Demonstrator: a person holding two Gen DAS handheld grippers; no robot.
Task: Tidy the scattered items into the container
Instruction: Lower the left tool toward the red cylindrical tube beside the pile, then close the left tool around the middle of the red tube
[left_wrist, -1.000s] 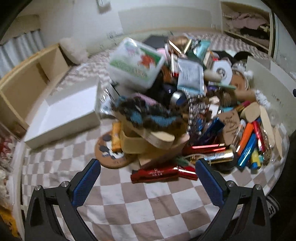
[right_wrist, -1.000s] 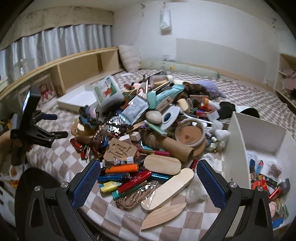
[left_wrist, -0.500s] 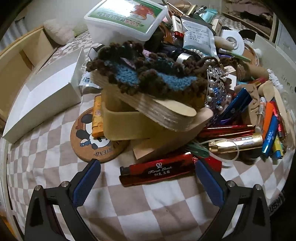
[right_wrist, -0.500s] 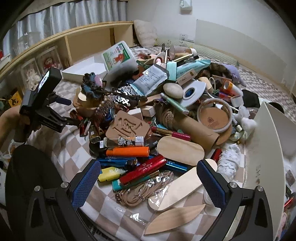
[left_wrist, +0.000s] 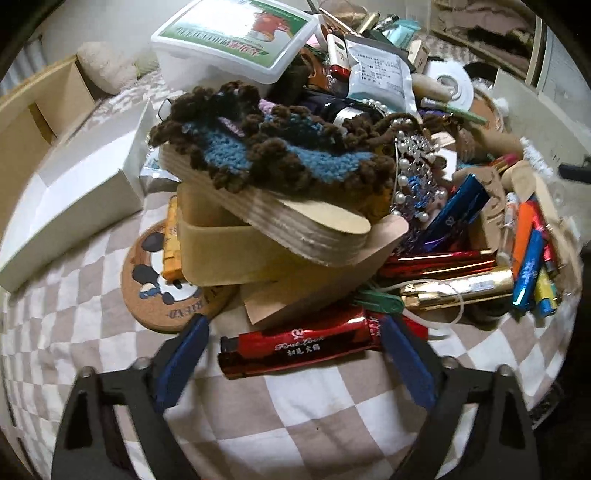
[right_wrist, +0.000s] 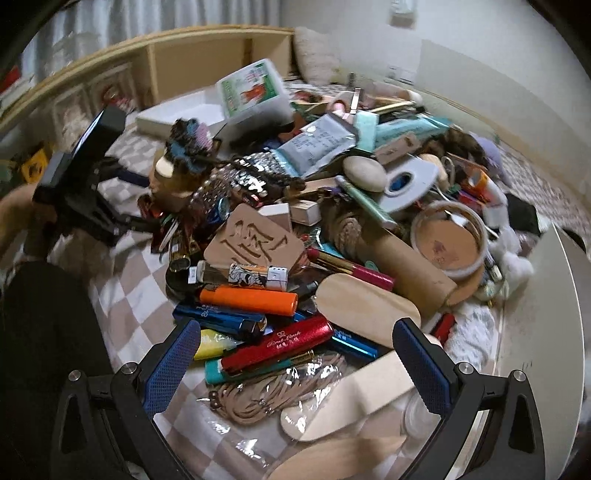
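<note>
Our left gripper (left_wrist: 291, 354) sat low on the checked cloth (left_wrist: 314, 417), jaws wide apart, bracketing the red lighter (left_wrist: 299, 345) that lay crosswise between the blue pads; no clamp yet. Just ahead of it rose the stacked wooden blocks (left_wrist: 295, 229) with a brown-and-blue knitted piece (left_wrist: 266, 155) on top, a panda cork coaster (left_wrist: 162, 291) ahead-left, a gold tube (left_wrist: 458, 288) ahead-right.

Our right gripper (right_wrist: 295, 354) also stood spread apart and held nothing, hovering over a second red lighter (right_wrist: 280, 345), with a blue lighter (right_wrist: 218, 315) and orange lighter (right_wrist: 247, 300) just beyond, and a bagged cord bundle (right_wrist: 266, 391) under the near fingers.

We judged the task barely started: the pile (right_wrist: 332, 192) was still large and nearly all of it remained loose. The container, a white bin (right_wrist: 539, 332), stood to the far right of our right gripper; its inside wasn't visible, so contents couldn't be told. A white open box (left_wrist: 70, 199) lay far left of the left gripper.

The surface was a beige-and-white checked cover, soft-looking. Around it were wooden shelving (right_wrist: 177, 66), grey curtains (right_wrist: 110, 22), and a pale wall (right_wrist: 461, 40).
</note>
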